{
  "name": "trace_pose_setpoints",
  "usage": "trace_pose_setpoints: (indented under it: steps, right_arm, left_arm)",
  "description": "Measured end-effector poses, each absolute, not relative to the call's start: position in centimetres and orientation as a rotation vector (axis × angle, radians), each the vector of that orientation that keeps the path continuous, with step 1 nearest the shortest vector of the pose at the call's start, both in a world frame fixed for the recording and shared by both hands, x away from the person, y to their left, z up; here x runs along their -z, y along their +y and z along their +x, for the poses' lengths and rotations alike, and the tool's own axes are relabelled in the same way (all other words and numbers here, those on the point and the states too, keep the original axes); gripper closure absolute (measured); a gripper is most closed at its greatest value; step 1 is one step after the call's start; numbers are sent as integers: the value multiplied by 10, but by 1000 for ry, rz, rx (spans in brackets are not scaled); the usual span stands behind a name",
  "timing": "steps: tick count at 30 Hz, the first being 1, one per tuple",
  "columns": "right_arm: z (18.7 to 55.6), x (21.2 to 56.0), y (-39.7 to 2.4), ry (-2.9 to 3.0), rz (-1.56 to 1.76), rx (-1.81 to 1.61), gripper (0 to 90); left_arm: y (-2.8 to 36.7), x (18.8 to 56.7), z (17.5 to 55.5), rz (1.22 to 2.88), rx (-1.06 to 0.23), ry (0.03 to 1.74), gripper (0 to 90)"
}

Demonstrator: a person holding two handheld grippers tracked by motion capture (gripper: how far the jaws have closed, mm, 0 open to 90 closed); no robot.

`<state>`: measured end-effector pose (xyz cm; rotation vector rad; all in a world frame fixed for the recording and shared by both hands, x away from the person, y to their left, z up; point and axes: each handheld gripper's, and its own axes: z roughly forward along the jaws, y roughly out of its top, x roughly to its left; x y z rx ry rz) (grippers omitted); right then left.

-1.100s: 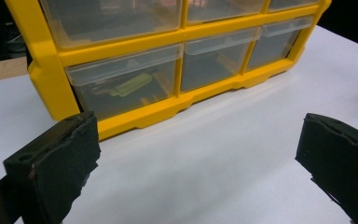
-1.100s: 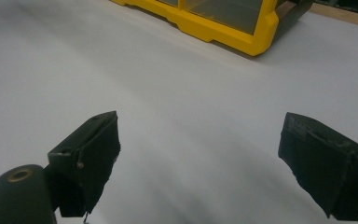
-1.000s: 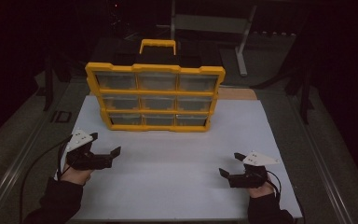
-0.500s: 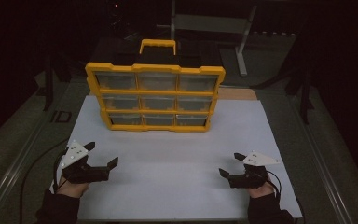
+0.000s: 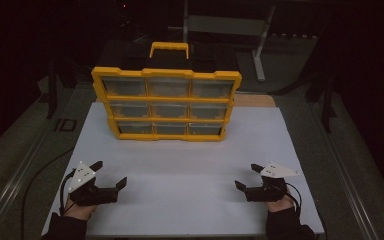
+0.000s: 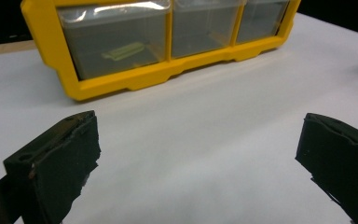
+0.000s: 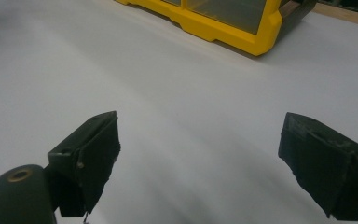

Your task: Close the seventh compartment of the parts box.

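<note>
A yellow organizer box [image 5: 166, 102] with clear drawers in three rows and a carry handle stands upright at the back of the white tabletop [image 5: 185, 170]. My left gripper [image 5: 109, 174] rests low near the front left, open, with nothing between its jaws. My right gripper [image 5: 247, 176] sits near the front right, also open and empty. In the left gripper view the box's bottom row [image 6: 168, 42] lies ahead, and a pale yellow-green part [image 6: 122, 50] lies in one drawer. The right gripper view catches the box's lower corner [image 7: 228, 21] far ahead.
A wooden board edge [image 5: 254, 100] shows behind the box on the right. A metal stand [image 5: 260, 40] rises in the dark background. Cables [image 5: 40, 175] trail off the left table edge. Bare white tabletop lies between the grippers and the box.
My left gripper has drawn back toward the front edge of the table and lowered. The right gripper has stayed in place.
</note>
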<state>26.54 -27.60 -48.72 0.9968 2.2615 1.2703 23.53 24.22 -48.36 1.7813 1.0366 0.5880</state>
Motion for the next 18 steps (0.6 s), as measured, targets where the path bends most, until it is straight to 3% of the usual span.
trace_pose_setpoints:
  steps: [8,18]
  right_arm:
    - [266,488,-276,2266,997,-1268,124]
    - [265,487,-275,2268,986,-1269,124]
  left_arm:
    - [243,496,232,1778,-683,1059,0]
    - [244,508,233,1782,-691,1087,0]
